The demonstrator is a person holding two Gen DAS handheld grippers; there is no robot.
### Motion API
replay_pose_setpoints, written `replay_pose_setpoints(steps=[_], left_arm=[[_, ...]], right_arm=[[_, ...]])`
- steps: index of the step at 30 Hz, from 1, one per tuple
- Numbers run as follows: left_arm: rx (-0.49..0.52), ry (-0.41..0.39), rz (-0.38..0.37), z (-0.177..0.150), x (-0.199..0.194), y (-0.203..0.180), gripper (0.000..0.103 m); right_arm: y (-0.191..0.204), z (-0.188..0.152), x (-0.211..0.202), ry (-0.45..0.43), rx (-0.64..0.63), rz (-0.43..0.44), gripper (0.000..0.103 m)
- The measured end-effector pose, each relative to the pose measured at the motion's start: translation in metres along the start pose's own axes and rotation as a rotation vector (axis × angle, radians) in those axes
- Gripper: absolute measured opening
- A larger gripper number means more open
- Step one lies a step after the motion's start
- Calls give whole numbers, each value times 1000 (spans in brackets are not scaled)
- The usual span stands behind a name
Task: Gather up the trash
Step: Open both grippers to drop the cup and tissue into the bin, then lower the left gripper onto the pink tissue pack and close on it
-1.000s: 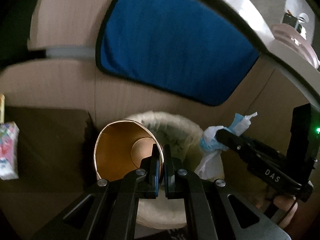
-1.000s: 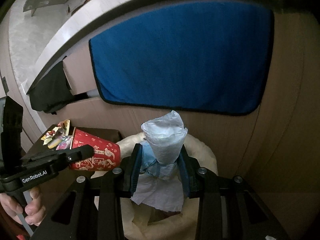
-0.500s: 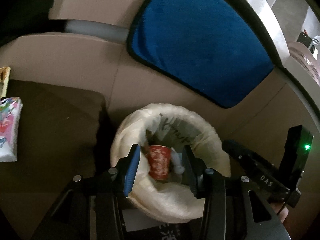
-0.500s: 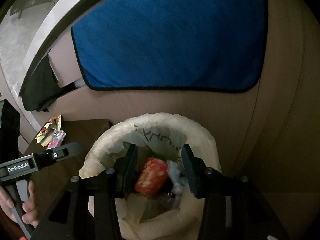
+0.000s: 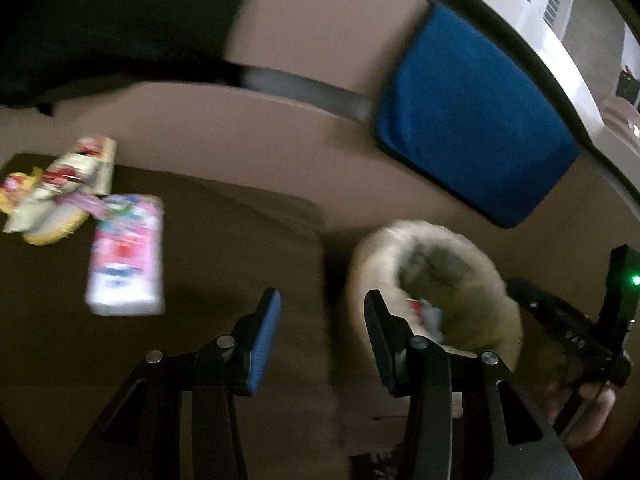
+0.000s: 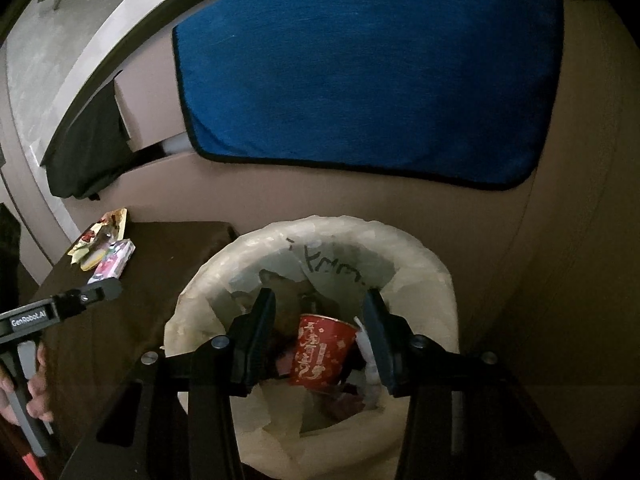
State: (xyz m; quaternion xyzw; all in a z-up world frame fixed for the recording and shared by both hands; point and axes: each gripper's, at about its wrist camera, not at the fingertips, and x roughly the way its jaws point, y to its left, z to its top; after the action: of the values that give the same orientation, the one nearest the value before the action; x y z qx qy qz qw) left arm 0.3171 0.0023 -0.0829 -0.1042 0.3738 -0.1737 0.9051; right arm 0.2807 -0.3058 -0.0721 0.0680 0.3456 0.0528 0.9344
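1. The left tool (image 5: pixel 320 320) stands released with nothing between its blue pads, over the edge of the dark brown table (image 5: pixel 224 240); its jaws have just been opening.
2. The right tool (image 6: pixel 320 332) is released too, its jaws having just been opening, above the round bin lined with a cream plastic bag (image 6: pixel 420 264).
3. The red paper cup with gold characters (image 6: pixel 320 352) lies inside the bin beside crumpled white tissue (image 6: pixel 370 364).
4. Dark handwriting marks the bag's inner wall, unreadable.
5. "GenRobot.AI" is printed on the left tool's side.
6. A pink-and-white tissue pack (image 5: pixel 128 256) and colourful wrappers (image 5: pixel 60 188) lie on the table.
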Motion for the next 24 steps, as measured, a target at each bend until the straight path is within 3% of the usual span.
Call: replay_pose_setpoints(steps=[5, 9, 12, 14, 24], left_arm=[[-155, -83, 136, 12, -15, 62, 45], [-286, -109, 195, 21, -5, 102, 49], [-232, -59, 253, 27, 18, 107, 50], [-172, 17, 317, 30, 39, 108, 50], [-175, 60, 342, 35, 62, 117, 54]], right_arm=[[9, 3, -2, -22, 7, 24, 43], [22, 6, -1, -39, 2, 44, 43], [31, 9, 1, -36, -10, 53, 43], [36, 9, 1, -33, -16, 51, 43], [51, 14, 3, -19, -41, 37, 43]])
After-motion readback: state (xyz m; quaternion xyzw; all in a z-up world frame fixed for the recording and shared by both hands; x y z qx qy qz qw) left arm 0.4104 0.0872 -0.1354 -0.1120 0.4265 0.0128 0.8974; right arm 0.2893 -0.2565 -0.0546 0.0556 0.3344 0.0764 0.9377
